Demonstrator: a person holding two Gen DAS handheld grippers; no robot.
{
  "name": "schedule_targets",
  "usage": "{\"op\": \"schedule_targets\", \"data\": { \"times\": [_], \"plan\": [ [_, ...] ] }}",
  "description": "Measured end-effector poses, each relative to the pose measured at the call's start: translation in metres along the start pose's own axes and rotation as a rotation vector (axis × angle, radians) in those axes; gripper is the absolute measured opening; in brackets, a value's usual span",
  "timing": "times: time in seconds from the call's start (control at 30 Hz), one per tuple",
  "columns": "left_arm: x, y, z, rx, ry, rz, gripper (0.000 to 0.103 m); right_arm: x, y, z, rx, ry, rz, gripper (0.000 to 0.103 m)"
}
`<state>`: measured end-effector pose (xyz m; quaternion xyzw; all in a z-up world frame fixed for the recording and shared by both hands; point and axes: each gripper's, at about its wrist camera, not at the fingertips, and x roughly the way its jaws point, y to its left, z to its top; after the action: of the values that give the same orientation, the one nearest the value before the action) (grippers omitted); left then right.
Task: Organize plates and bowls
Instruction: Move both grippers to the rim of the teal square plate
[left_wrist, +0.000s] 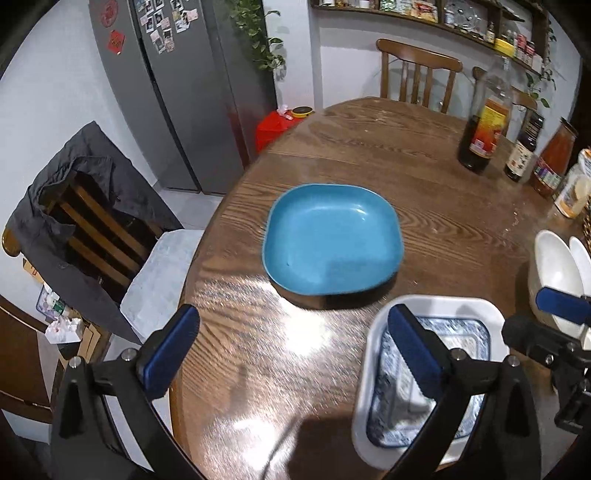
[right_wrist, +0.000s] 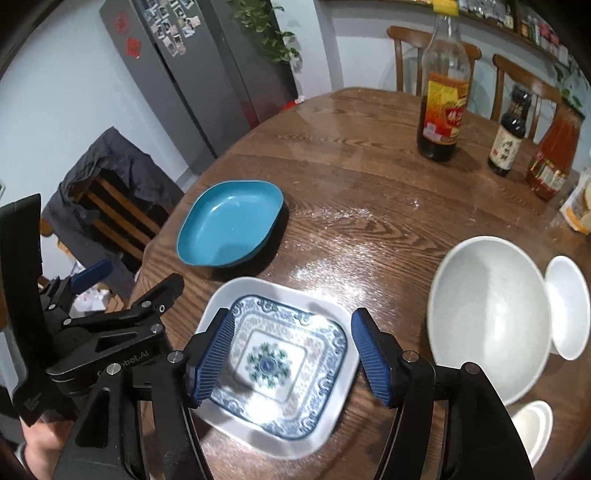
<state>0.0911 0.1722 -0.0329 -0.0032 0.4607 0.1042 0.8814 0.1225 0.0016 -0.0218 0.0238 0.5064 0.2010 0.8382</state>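
Observation:
A blue square plate (left_wrist: 332, 240) lies on the round wooden table (left_wrist: 369, 155); it also shows in the right wrist view (right_wrist: 229, 223). A blue-patterned square plate (right_wrist: 284, 358) rests inside a white square plate (right_wrist: 255, 291), near the table's front; the pair shows in the left wrist view (left_wrist: 461, 347). A large white bowl (right_wrist: 487, 314) and a small white bowl (right_wrist: 567, 306) stand to the right. My left gripper (left_wrist: 291, 354) is open and empty above the table, short of the blue plate. My right gripper (right_wrist: 291, 358) is open, hovering over the patterned plate.
Sauce bottles (right_wrist: 443, 96) stand at the table's far right. Another small white dish (right_wrist: 532, 428) sits at the front right. A chair with a dark jacket (left_wrist: 85, 221) stands left of the table, a grey fridge (left_wrist: 177, 92) behind it. More chairs (left_wrist: 417, 74) stand at the far side.

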Motion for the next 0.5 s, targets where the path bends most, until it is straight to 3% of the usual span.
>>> {"op": "schedule_targets", "data": {
  "times": [0.5],
  "plan": [
    [0.059,0.025,0.031,-0.053,0.077,0.007,0.102,0.065,0.004,0.052,0.079,0.045,0.073,0.075]
  ]
}}
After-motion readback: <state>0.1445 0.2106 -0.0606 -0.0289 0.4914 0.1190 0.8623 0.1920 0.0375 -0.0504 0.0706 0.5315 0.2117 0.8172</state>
